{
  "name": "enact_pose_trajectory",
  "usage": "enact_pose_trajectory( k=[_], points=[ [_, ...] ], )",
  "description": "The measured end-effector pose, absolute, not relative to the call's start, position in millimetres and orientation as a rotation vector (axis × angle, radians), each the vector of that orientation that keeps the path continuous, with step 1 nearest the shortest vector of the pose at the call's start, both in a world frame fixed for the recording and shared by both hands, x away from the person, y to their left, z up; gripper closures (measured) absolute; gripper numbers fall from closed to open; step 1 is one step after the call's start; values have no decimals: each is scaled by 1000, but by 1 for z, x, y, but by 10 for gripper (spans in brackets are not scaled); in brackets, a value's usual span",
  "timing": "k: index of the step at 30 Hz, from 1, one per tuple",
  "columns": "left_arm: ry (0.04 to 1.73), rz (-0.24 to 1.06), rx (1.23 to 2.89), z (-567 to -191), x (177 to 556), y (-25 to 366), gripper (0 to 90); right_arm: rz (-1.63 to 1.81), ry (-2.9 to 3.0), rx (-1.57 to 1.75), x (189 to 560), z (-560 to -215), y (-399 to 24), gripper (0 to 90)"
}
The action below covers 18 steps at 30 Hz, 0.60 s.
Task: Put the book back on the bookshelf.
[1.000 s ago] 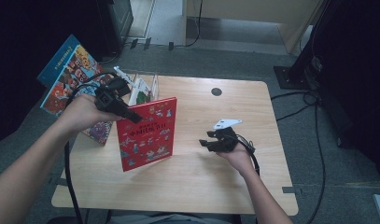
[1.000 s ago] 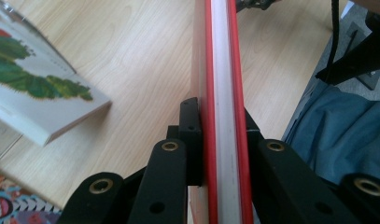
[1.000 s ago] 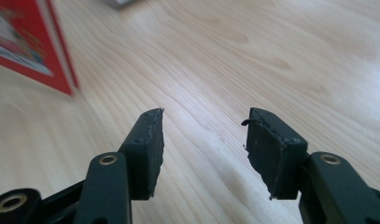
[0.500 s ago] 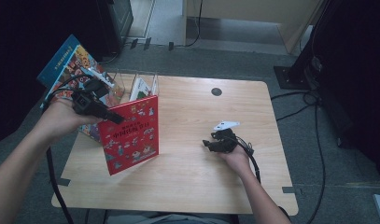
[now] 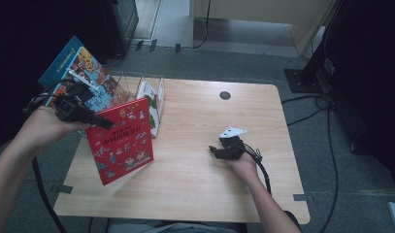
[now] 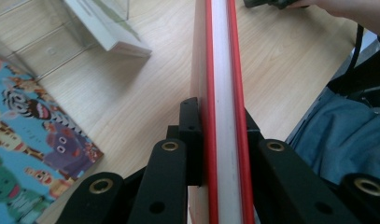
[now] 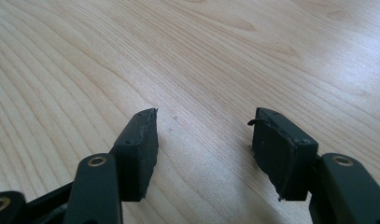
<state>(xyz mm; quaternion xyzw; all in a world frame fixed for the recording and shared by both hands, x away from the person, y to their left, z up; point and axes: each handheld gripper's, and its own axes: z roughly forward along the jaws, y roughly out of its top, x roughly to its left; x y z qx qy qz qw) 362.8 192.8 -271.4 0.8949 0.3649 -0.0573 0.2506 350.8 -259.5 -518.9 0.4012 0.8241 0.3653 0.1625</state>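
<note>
Wooden table under upright red book, spine tilted, in clamped left gripper; right gripper open, empty.

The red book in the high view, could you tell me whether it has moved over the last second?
Yes. The red book has moved left, away from the table's dark round hole.

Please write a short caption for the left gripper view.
Left claw clamps a red book by its edge above the wooden table.

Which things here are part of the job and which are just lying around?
In the job: red book, clamped in the left gripper; clear book rack; blue picture book leaning there.
Lying about: right gripper, open and empty over the table; floor cables.
</note>
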Motion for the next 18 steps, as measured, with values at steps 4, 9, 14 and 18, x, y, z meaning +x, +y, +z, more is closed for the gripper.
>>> enact_pose_trajectory(
  k=[4, 9, 14, 18],
  points=[
    [1022, -146, 2416, -270, 362, 203, 805, 1072, 2333, 1137, 349, -521, -261, 405],
    [1055, -142, 2395, -269, 364, 216, 805, 1091, 2311, 1137, 346, -524, -262, 400],
    [1105, -135, 2378, -271, 367, 228, 805, 1090, 2312, 1135, 346, -524, -262, 399],
    [1159, -140, 2354, -273, 373, 239, 805, 1089, 2312, 1135, 346, -524, -262, 399]
  ],
)
